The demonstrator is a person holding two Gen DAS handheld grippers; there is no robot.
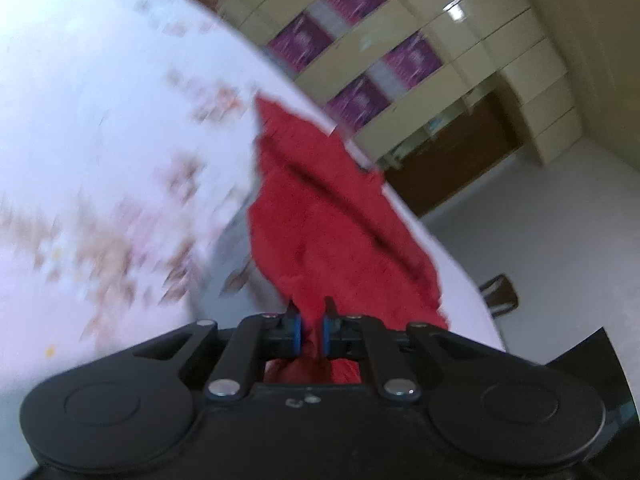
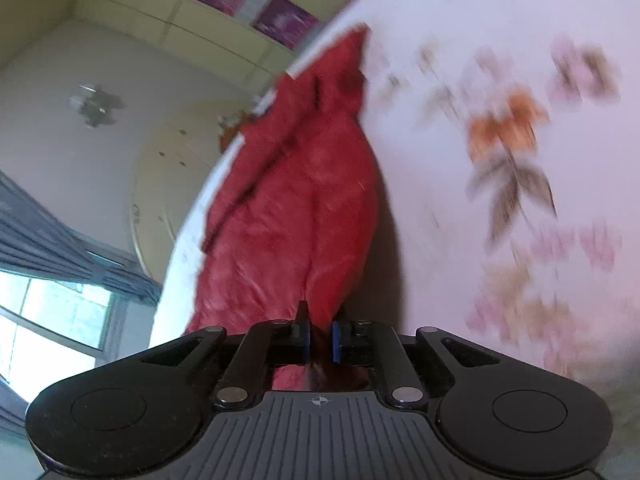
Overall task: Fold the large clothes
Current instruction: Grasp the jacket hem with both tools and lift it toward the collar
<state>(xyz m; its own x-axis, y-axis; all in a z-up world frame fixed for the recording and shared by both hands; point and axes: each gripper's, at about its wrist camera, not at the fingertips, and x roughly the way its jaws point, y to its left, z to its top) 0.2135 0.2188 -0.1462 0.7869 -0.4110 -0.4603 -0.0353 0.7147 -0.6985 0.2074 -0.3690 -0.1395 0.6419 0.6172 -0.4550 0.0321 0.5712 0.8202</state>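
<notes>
A fuzzy red fabric garment (image 1: 320,216) (image 2: 296,208) lies bunched lengthwise near the edge of a white floral-printed bedsheet (image 1: 100,140) (image 2: 500,160). The left gripper (image 1: 311,320) and right gripper (image 2: 320,322) each pinch its near end, jaws narrowed onto the cloth. Both seem angled slightly downward and rolled, though blur softens this.

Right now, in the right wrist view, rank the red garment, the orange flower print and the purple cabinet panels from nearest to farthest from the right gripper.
1. red garment, pinched in the right gripper.
2. orange flower print, on the sheet, upper right.
3. purple cabinet panels, far wall, top.
</notes>
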